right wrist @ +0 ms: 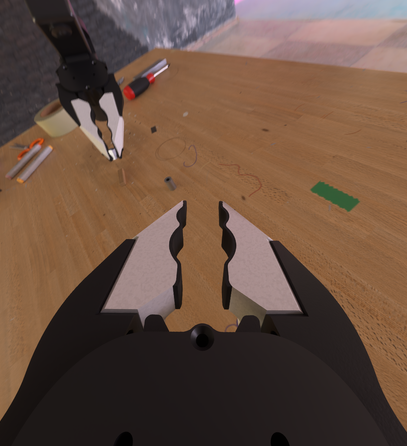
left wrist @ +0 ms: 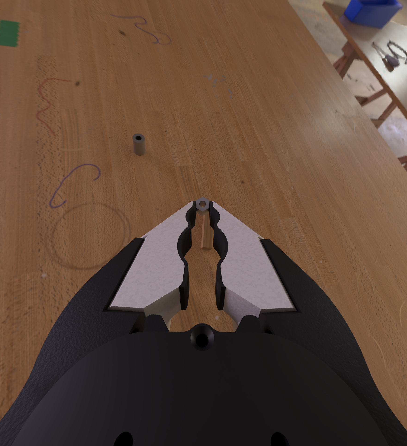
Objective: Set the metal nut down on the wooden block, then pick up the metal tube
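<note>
The left gripper point(left wrist: 202, 205) pinches the metal nut point(left wrist: 202, 204), hole facing the camera, above the wooden block point(left wrist: 206, 235), whose long axis runs along the fingers. The metal tube point(left wrist: 139, 144) stands upright at mid-left. Only the right wrist view shows the right gripper point(right wrist: 202, 205), fingers apart, and a screwdriver point(right wrist: 142, 84) at upper left.

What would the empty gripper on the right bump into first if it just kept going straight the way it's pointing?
Probably the wooden table. The right gripper tilts down at bare wood. The metal tube stands just left of its line, so it would likely pass it, though depth is hard to judge.
</note>
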